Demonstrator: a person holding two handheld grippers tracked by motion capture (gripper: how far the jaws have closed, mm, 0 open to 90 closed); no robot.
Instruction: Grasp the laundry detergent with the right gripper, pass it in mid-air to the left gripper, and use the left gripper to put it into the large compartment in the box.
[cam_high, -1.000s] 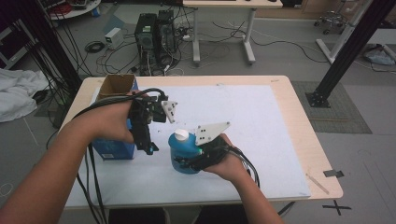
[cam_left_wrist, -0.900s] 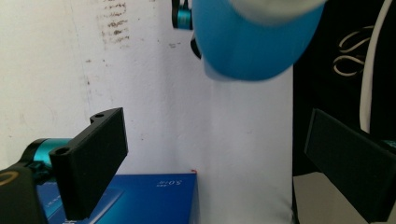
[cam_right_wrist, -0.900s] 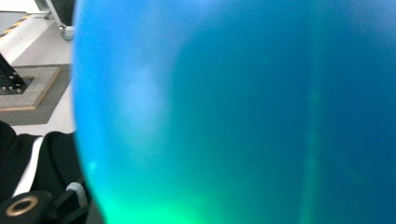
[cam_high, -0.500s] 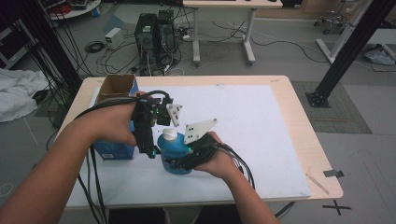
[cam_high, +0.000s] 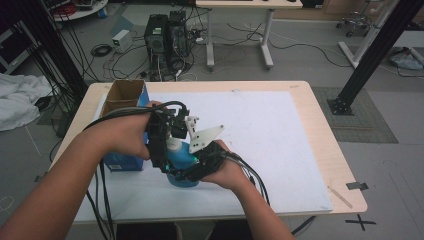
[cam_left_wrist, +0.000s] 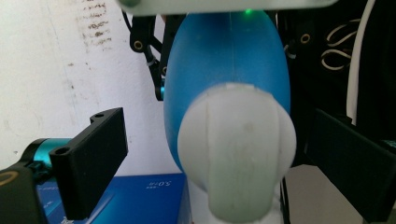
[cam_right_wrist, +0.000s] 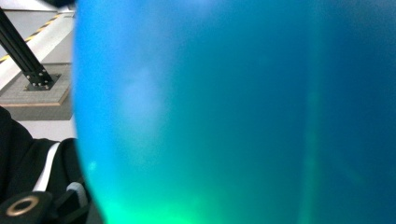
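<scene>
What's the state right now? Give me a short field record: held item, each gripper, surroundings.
held item: blue bottle with white cap, above the table
right gripper: shut on the bottle's body
left gripper: jaws open, one on each side of the cap, gaps visible
cap: on the bottle
nearby: open cardboard box at the table's left side, blue box in front of it

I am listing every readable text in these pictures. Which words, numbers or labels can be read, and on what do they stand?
Blue box: small pale print on its top, blurred and apparently upside down; not readable for certain.
Blue bottle and its white cap: no text visible.
White sheet on the table: no print.
</scene>
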